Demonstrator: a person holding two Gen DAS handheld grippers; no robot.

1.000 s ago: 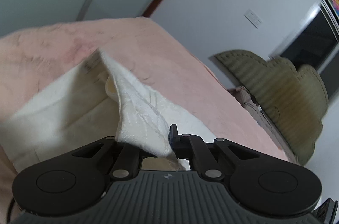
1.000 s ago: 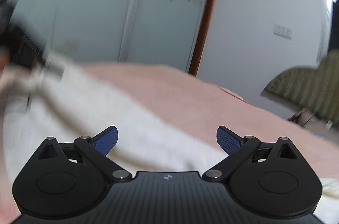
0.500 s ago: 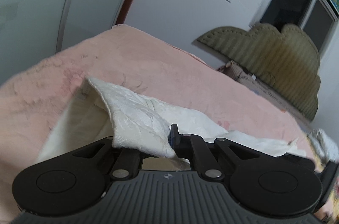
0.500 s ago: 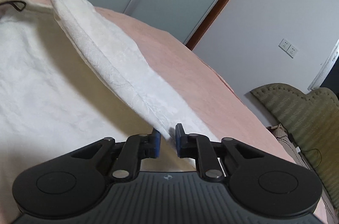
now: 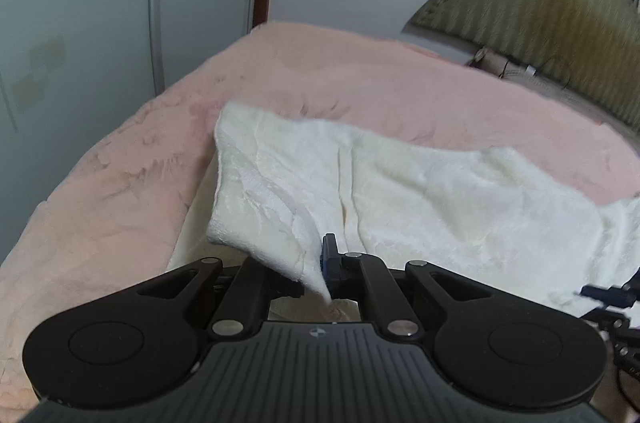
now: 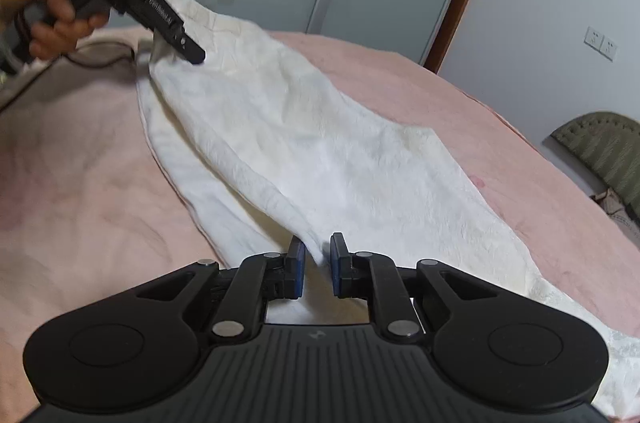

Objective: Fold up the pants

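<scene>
White textured pants (image 5: 400, 191) lie on a pink bed (image 5: 360, 75), one layer lifted and stretched between both grippers. My left gripper (image 5: 316, 263) is shut on a corner of the cloth, which drapes over and hides its left finger. In the right wrist view a hand holds that left gripper (image 6: 192, 53) up at the far end of the pants (image 6: 320, 151). My right gripper (image 6: 318, 265) is shut on the near edge of the lifted layer, with cloth pinched between its blue pads (image 6: 298, 263). The lower layer lies flat on the bed (image 6: 80, 183).
Pale wardrobe doors (image 5: 80, 3) stand behind the bed's far edge. An olive padded headboard (image 5: 560, 23) is at the right. A dark cable (image 6: 100, 63) lies on the blanket near the hand. Wall sockets (image 6: 600, 43) sit on the grey wall.
My right gripper went from wide open to shut on the pants' edge. Both grippers have carried the lifted layer sideways over the bed, and the left wrist view has rolled level.
</scene>
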